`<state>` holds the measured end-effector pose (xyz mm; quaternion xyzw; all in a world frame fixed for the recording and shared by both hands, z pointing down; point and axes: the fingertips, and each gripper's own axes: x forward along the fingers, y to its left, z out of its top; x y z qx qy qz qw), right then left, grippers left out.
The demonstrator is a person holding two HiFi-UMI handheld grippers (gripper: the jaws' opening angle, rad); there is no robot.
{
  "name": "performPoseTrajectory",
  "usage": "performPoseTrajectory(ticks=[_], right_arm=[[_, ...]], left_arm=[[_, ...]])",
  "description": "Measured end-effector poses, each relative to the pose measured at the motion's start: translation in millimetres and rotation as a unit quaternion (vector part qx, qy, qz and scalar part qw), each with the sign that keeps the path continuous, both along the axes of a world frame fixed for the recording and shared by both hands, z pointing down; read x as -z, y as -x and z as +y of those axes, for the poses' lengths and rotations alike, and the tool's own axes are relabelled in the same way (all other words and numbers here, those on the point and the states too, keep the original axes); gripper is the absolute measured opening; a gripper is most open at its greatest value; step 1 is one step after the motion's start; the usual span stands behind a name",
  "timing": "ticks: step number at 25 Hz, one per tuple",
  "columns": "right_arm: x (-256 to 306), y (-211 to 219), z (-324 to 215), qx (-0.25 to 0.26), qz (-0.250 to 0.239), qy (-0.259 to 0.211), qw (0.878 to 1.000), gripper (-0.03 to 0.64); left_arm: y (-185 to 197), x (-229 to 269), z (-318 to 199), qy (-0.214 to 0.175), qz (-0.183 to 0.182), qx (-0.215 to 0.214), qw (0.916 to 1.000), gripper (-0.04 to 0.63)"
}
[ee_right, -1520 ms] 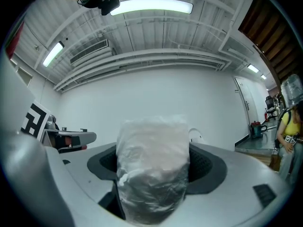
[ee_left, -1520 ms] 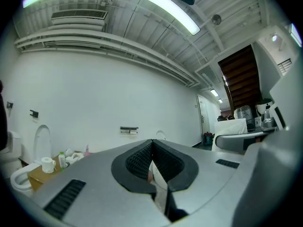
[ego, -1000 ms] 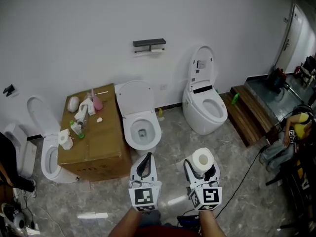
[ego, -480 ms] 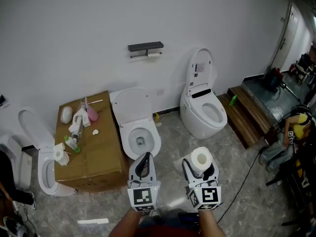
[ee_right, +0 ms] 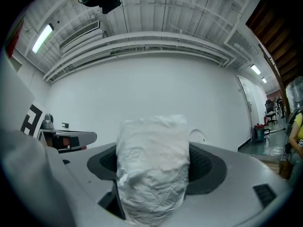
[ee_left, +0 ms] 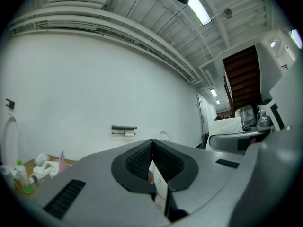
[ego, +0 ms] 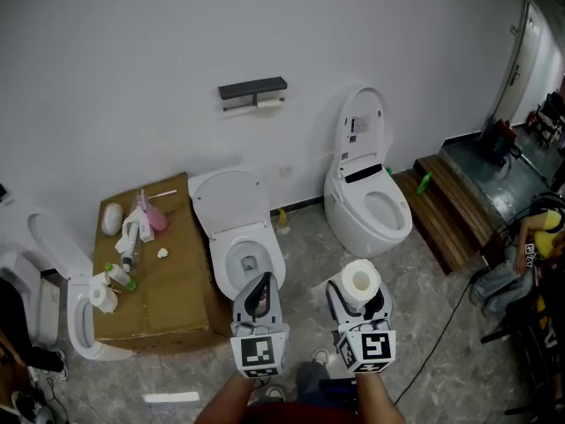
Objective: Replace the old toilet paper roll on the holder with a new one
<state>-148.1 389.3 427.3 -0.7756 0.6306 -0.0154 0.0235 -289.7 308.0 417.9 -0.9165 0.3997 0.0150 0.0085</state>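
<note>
Item: new roll (ego: 360, 281), white, full, standing on end.
Held by: right tongs (ego: 360, 293), jaws wide, pads bearing on the roll's sides, per right gripper view.
Left tongs (ego: 262, 281): pressed together, carrying nothing, free for the swap.
Holder (ego: 253, 89): dark bar w/ shelf on the wall, above the middle toilet (ego: 238, 237) and a bit to its right. Well apart from both tongs.
Old roll (ego: 270, 101): small pale stub under the holder's right end, still mounted.
Change, last sec.: holder shows larger and has slid left/down in head view. Cardboard box (ego: 168, 281) and middle toilet have slid left too, so the person has closed on the wall, drifting right. Both tongs keep the same spot in frame, side by side, and their grips are unchanged.
Meaning: approach leg w/ the replacement in hand. No part of the swap has begun.
Next, est.: carry on to reaching range. The middle toilet stands betw. person and wall, so prob. step round it. Left tongs would need to spread to take the stub off first.
Risk, est.: soft roll, so a hard squeeze may dent it.
</note>
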Motion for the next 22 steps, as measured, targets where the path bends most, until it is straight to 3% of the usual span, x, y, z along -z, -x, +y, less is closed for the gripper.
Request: performPoseTrajectory(ticks=[14, 22], right_arm=[[9, -165, -74, 0.032, -0.004, -0.006, 0.999, 0.373], [3, -218, -105, 0.039, -0.019, -0.013, 0.999, 0.373]], left_arm=[[-166, 18, -70, -0.013, -0.011, 0.042, 0.9990, 0.015], [-214, 13, -101, -0.006, -0.021, 0.060, 0.9980, 0.015]])
